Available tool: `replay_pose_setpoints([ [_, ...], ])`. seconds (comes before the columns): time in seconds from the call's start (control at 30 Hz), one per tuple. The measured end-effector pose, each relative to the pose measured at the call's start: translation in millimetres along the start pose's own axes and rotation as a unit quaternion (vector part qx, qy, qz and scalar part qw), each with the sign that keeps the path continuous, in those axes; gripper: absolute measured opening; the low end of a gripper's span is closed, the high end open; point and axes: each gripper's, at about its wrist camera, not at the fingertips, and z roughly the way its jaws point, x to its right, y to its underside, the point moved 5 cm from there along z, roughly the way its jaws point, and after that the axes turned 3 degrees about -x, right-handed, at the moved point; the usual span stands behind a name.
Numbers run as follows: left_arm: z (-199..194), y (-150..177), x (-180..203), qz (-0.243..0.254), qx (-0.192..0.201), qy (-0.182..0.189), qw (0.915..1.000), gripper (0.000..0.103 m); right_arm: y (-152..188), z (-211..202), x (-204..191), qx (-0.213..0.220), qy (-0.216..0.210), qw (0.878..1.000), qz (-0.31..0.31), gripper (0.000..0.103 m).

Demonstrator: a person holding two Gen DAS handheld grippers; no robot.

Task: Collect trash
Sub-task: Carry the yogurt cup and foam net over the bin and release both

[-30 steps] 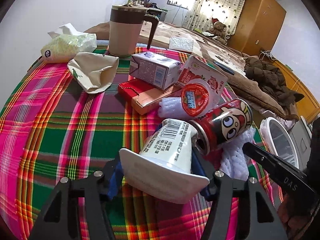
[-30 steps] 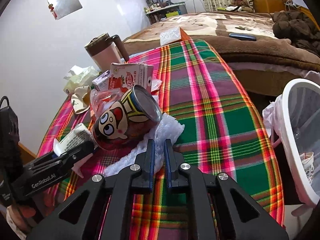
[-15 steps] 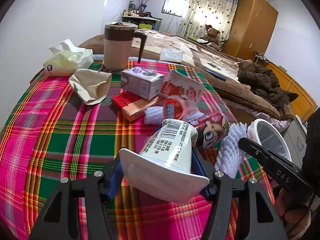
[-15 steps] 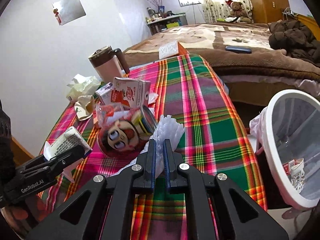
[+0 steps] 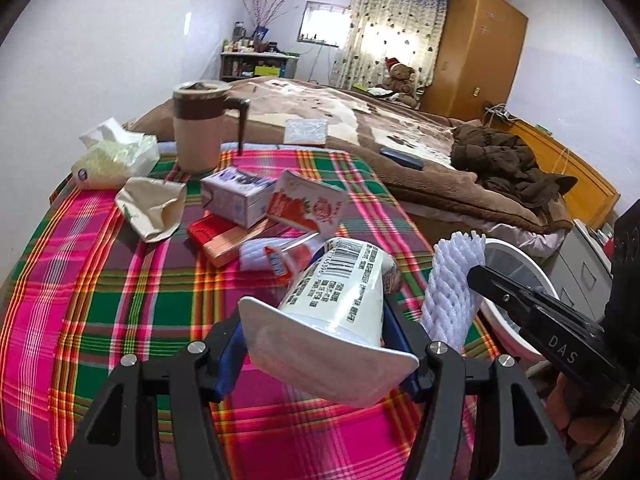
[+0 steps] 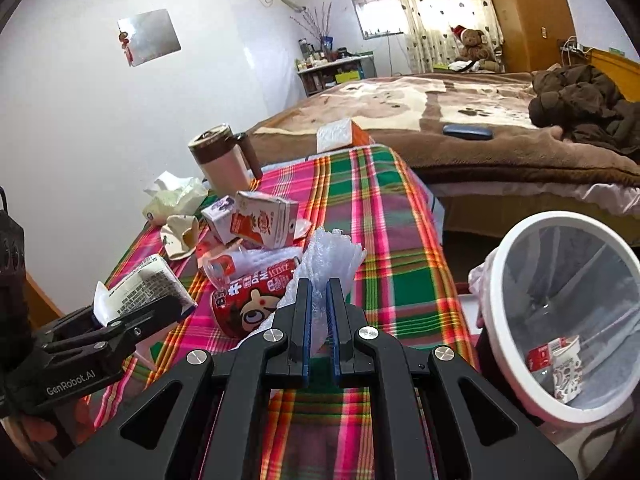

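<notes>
Trash was already in both grippers. The left gripper (image 5: 320, 344) had its jaws clamped on a white yogurt cup (image 5: 340, 296), which lay tilted with its torn lid flap toward the camera and its barcode end pointing away over the table. The right gripper (image 6: 318, 312) had its jaws pressed nearly together, pinching a piece of white foam netting (image 6: 332, 252) that stood up between the blue pads.

Just beyond the netting, a red cartoon can (image 6: 256, 304) lay on its side on the plaid tablecloth (image 5: 100, 280). Behind it were a crumpled clear plastic cup (image 6: 228, 264), a strawberry milk carton (image 6: 264, 220), a purple carton (image 5: 236, 192), a flat red-and-orange box (image 5: 224, 236) and a crumpled beige paper wrapper (image 5: 152, 208). Farther back stood a brown-and-cream mug (image 5: 200, 128) and a pack of tissues (image 5: 116, 156), which looked like things to keep, not trash.

Off the table's right edge was a white bin (image 6: 520, 320) with a clear liner. It held at least one small paper cup and a red wrapper, so I judged that some collecting had been done. Both held pieces were not yet over the bin. With the can, the cartons, the box, the plastic cup and the wrapper left on the cloth, the job seemed well short of half finished.
</notes>
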Motion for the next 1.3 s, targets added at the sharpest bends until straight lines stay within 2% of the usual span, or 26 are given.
replay_pose_setpoints([
  [0.3, -5, -10, 39, 0.038, 0.018, 0.004, 0.9991, 0.064, -8, -24, 27, 0.027, 0.022, 0.999, 0.011, 0.007],
  [0.83, 7, -21, 133, 0.1, 0.03, 0.059, 0.9928, 0.064, -19, -62, 95, 0.064, 0.084, 0.994, 0.041, 0.007],
  [1.03, 18, -21, 167, 0.115, 0.026, 0.081, 0.9897, 0.064, -19, -69, 124, 0.067, 0.114, 0.99, 0.051, 0.007],
  [1.3, 37, -18, 206, 0.14, 0.013, 0.092, 0.9857, 0.064, -18, -78, 160, 0.066, 0.149, 0.985, 0.065, 0.007],
])
